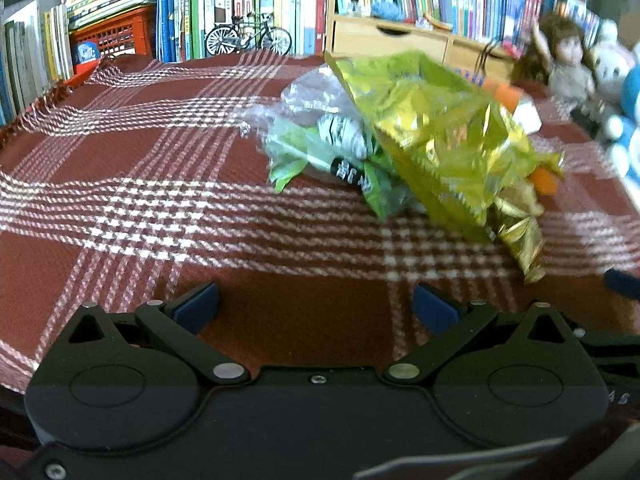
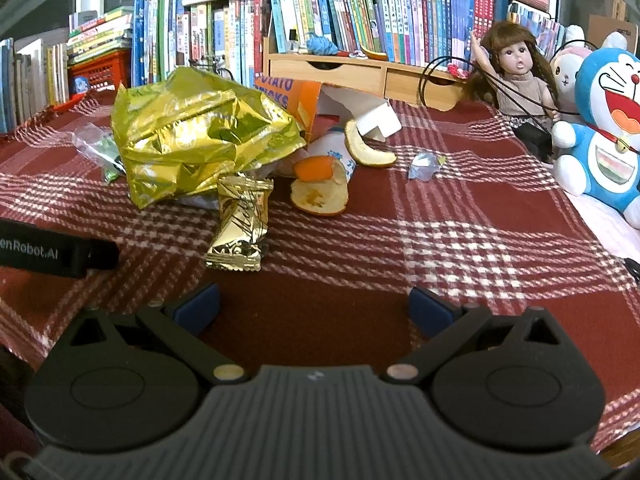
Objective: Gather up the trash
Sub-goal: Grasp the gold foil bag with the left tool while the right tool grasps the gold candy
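I see my left gripper (image 1: 316, 306) released, jaws wide, low over the plaid cloth (image 1: 120, 184). From it the trash heap sits at about 1 o'clock: a clear bag (image 1: 316, 136) with green print on the left, the big foil bag (image 1: 436, 136) leaning over it, its long axis running from 11 o'clock down to 5.

My right gripper (image 2: 314, 306) is released too, holding nothing. In its view the foil bag (image 2: 200, 132) lies at 11 o'clock, crumpled, long axis across. Just under it the small gold wrapper (image 2: 240, 224) runs lengthwise toward me, sealed end nearest. Right of that lie orange peels (image 2: 320, 196), an orange carton (image 2: 296, 96) behind, then a small clear wrapper (image 2: 424, 164) at 1 o'clock. A doll (image 2: 520, 80) and blue plush (image 2: 604, 128) sit at the right edge.
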A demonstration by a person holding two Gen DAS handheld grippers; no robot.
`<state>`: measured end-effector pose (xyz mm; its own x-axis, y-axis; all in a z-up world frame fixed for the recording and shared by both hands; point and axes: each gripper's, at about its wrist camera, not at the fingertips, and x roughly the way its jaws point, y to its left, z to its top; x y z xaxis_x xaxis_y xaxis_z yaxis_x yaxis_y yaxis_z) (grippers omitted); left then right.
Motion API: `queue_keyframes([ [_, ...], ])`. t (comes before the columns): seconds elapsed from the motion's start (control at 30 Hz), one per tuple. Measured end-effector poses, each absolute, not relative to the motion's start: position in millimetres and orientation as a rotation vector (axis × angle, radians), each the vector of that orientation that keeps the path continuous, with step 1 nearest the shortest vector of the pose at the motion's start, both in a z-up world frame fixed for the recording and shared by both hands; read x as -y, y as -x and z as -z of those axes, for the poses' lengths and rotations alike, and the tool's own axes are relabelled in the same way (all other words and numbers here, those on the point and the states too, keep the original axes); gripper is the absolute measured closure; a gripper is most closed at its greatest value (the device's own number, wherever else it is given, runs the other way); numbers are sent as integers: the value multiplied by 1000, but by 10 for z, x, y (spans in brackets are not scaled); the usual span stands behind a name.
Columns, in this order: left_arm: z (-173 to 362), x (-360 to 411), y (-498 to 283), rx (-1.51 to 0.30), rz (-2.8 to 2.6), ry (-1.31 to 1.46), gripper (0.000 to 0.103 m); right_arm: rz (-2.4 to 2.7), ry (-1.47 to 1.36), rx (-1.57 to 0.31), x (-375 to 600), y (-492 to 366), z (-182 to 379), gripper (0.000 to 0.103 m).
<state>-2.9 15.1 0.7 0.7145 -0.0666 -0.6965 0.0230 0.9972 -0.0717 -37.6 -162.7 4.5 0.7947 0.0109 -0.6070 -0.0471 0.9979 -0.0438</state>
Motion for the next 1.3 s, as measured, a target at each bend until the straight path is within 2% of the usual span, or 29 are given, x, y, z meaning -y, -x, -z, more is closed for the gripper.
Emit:
queue_keyframes([
  [0.4, -528, -329, 73, -623, 253, 233, 0, -184, 11, -535, 1714, 464, -249, 0],
  [0.6, -472, -205, -322, -680, 260, 323, 0, -244, 0, -538, 1560, 287, -172, 12],
  [0.73, -337, -137, -600, -702, 235, 389, 14, -240, -10, -545, 1495, 180, -108, 26],
  [0.77, -299, -134, -670, -696, 223, 413, 19, -235, -13, -549, 1488, 160, -92, 36],
  [0.8, -269, -134, -723, -690, 217, 440, 21, -230, -18, -557, 1489, 138, -74, 43],
  [0.83, -246, -132, -757, -691, 207, 459, 30, -218, -26, -564, 1489, 120, -56, 53],
  [0.87, -242, -128, -801, -699, 194, 471, 44, -206, -33, -570, 1494, 110, -49, 62],
  [0.9, -234, -125, -822, -706, 181, 473, 53, -198, -37, -573, 1499, 107, -47, 66],
  [0.93, -254, -123, -831, -706, 173, 466, 64, -193, -43, -572, 1504, 107, -49, 67],
  [1.13, -436, -133, -652, -636, 192, 426, 77, -184, -56, -556, 1536, 153, -101, 68],
  [1.3, -612, -173, -394, -557, 196, 395, 81, -178, -56, -532, 1549, 224, -154, 69],
])
